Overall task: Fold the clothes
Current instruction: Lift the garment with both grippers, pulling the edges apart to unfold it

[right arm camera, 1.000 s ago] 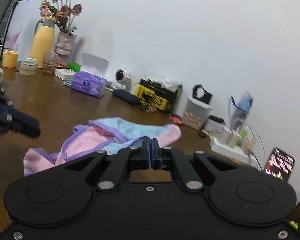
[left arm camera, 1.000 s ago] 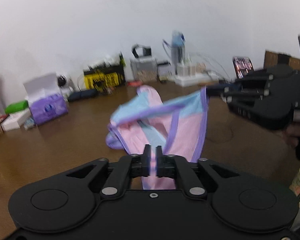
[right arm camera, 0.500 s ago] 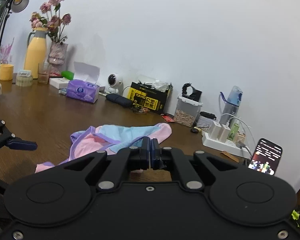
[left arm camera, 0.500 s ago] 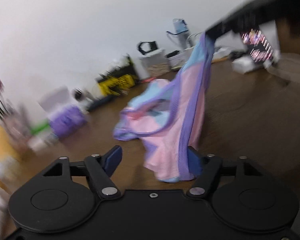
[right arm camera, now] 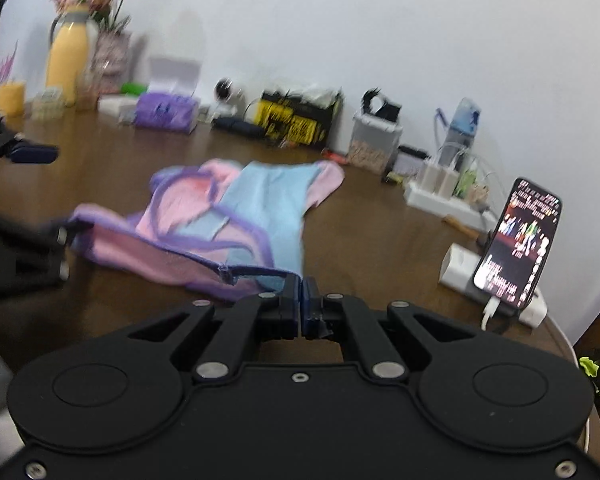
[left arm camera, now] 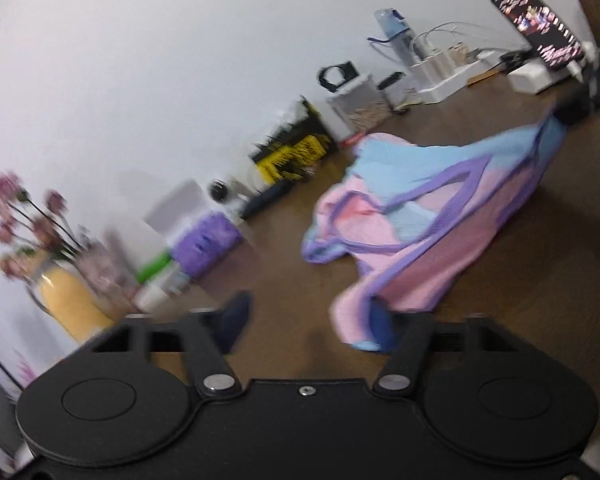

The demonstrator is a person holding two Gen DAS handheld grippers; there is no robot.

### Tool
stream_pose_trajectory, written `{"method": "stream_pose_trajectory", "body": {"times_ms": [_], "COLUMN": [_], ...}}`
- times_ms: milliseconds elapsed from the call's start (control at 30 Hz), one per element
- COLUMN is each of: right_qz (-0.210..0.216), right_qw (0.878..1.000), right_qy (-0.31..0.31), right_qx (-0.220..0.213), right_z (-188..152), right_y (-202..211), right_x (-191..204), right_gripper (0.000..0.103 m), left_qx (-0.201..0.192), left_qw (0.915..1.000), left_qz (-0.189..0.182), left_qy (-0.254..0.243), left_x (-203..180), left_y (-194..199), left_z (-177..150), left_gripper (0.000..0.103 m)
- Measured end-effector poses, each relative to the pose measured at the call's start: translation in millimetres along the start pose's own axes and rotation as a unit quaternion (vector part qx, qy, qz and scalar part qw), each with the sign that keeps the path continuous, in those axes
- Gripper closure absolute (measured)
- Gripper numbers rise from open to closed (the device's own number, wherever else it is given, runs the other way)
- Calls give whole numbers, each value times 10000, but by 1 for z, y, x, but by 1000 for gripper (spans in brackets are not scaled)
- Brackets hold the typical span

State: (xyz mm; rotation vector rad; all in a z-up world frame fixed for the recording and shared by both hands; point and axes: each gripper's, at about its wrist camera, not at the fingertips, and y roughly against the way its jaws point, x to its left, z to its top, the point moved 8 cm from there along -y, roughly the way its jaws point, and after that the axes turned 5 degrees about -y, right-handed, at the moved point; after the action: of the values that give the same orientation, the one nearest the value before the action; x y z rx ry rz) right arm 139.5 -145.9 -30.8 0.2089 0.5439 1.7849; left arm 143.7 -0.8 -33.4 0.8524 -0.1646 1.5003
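Since a second ago, left tool (left arm camera: 306, 326) has released the garment (left arm camera: 428, 216) and stands wide. Right tool (right arm camera: 302, 300) remains clamped on its purple hem, holding that edge taut, probably for folding; garment drapes across the worktop (right arm camera: 360, 232) centre.

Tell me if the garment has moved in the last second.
Yes. The garment has sunk flatter onto the table; its far end stays by the yellow box.

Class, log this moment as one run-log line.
task: fold clothes | garment: partly on table | right gripper: shut on garment edge | left gripper: open beside garment
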Motion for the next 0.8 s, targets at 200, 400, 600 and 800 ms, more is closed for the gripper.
{"method": "stream_pose_trajectory", "body": {"times_ms": [200, 400, 600, 800], "right_qz": [-16, 657, 736, 128], "right_qw": [9894, 9729, 9659, 9673], "right_qy": [1241, 2035, 2338, 2484], "right_qx": [-757, -879, -836, -491], "right_z": [5, 9, 20, 12], "right_y": [17, 15, -8, -32], "right_x": [32, 71, 86, 71], "right_gripper": [71, 66, 72, 76], "left_qx": [-143, -381, -601, -505], "left_qw": [9975, 9944, 9942, 9934], "left_qz": [-527, -639, -683, -762], "left_qy": [459, 751, 574, 687], "left_x": [9, 33, 41, 43], "left_y": [5, 3, 8, 8], "left_z": [7, 26, 32, 23], "left_gripper": [100, 100, 100, 100]}}
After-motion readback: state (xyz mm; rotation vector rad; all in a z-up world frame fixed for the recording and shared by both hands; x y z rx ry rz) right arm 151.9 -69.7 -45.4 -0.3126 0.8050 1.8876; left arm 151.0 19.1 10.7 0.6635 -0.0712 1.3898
